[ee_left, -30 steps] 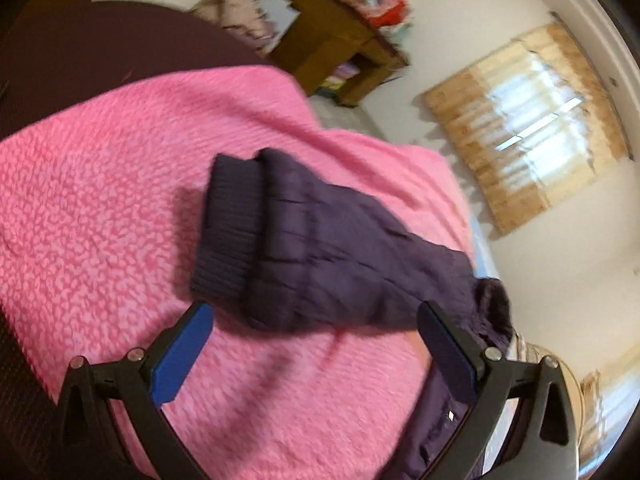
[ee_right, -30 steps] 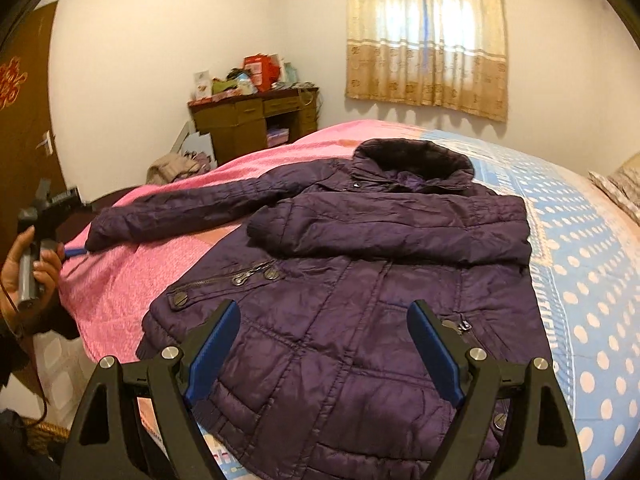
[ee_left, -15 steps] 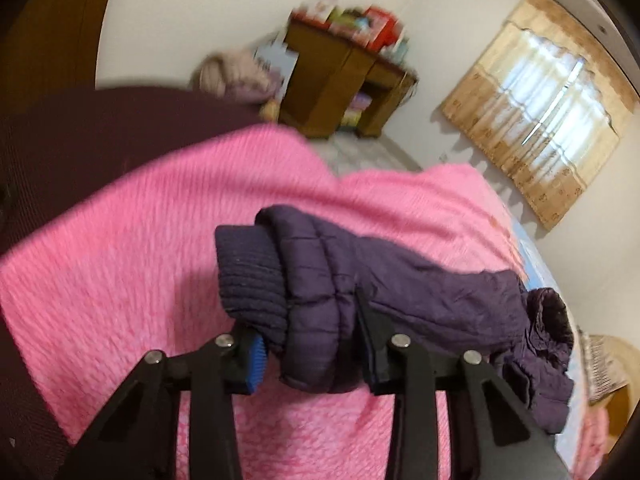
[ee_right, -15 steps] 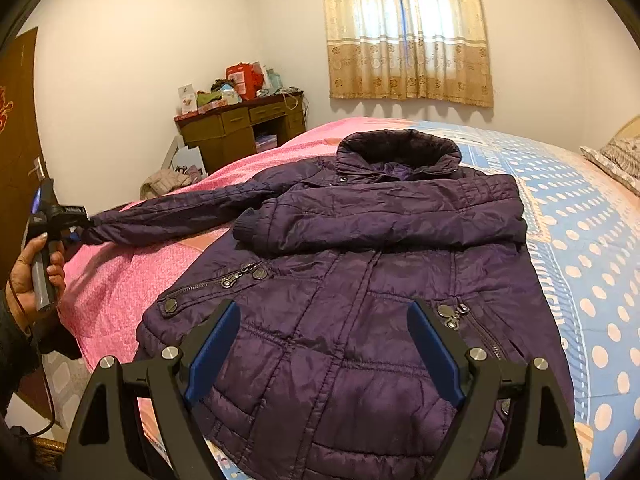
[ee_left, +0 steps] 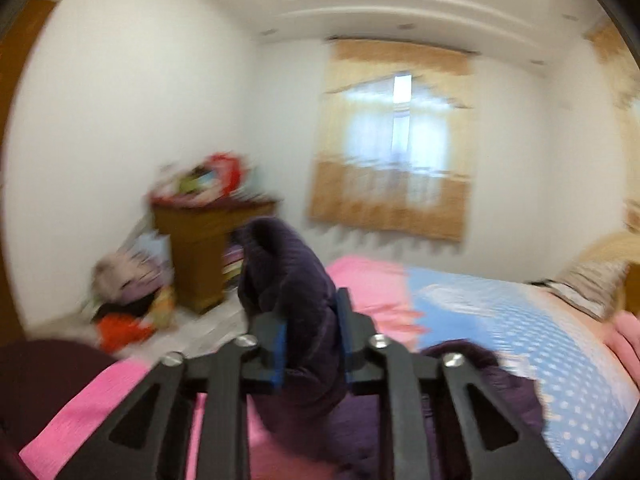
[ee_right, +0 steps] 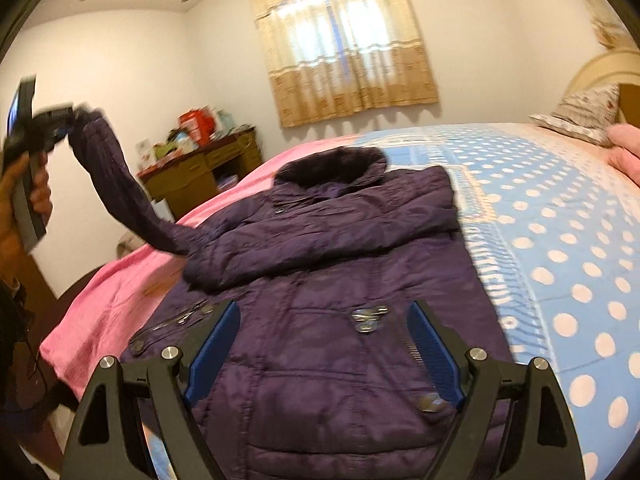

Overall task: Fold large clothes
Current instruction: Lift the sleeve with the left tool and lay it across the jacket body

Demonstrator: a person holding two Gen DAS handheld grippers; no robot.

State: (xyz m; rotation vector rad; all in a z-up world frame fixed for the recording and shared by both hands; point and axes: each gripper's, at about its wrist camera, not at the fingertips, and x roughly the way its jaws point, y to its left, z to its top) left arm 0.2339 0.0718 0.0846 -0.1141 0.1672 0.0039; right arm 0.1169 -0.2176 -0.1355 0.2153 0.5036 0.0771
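Observation:
A dark purple padded jacket (ee_right: 340, 364) lies front-up on the bed, collar away from me. One sleeve (ee_right: 320, 236) is folded across its chest. The other sleeve (ee_right: 116, 184) is lifted up and to the left in an arc. My left gripper (ee_left: 310, 320) has its ribbed cuff (ee_left: 280, 264) between the blue pads; its jaws are closing and they pinch the cloth. In the right wrist view that left gripper (ee_right: 66, 120) is held high by a hand (ee_right: 36, 196). My right gripper (ee_right: 324, 344) hovers open over the jacket's lower front, with nothing between its fingers.
The bed has a pink blanket (ee_right: 120, 292) on its left part and a blue dotted cover (ee_right: 560, 240) on the right. A pillow (ee_right: 584, 112) lies by the headboard. A cluttered wooden desk (ee_right: 200, 168) stands against the far wall, with clothes heaped on the floor (ee_left: 128, 300).
My left gripper closed on the sleeve cuff and raised it off the pink blanket, rolling as it rose. My right gripper slid a little over the jacket and stayed open.

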